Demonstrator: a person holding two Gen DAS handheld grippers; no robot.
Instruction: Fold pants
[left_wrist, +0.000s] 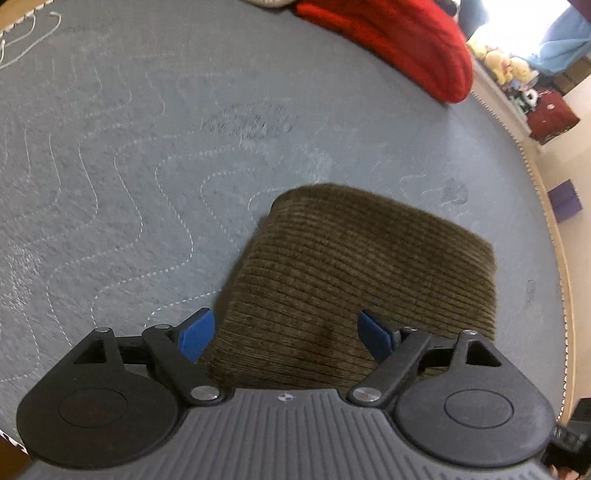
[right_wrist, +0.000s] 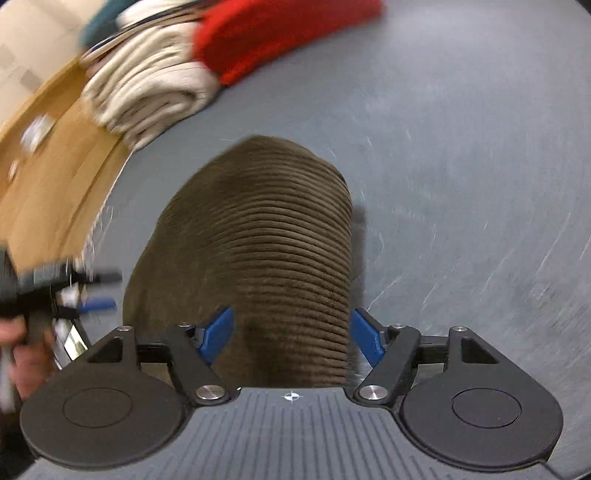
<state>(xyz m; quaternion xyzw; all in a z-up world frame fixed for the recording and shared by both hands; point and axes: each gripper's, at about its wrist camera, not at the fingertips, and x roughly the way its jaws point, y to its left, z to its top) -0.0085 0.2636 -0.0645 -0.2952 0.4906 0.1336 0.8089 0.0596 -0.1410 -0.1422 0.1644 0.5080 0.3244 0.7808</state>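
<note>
The brown corduroy pants (left_wrist: 354, 280) lie folded into a compact bundle on the grey-blue quilted surface (left_wrist: 110, 166). My left gripper (left_wrist: 286, 338) is open, its blue fingertips (left_wrist: 195, 338) spread on either side of the bundle's near edge. In the right wrist view the same pants (right_wrist: 266, 251) lie straight ahead. My right gripper (right_wrist: 290, 336) is open, its blue fingertips (right_wrist: 218, 332) straddling the near end of the bundle. The left gripper and the hand holding it (right_wrist: 44, 295) show at the left edge of the right wrist view.
A folded red garment (left_wrist: 402, 40) lies at the far edge, also in the right wrist view (right_wrist: 273, 33). Cream folded clothes (right_wrist: 147, 92) sit beside it. A tan wooden edge (right_wrist: 55, 177) borders the surface. Stuffed toys and boxes (left_wrist: 517, 74) stand beyond the right side.
</note>
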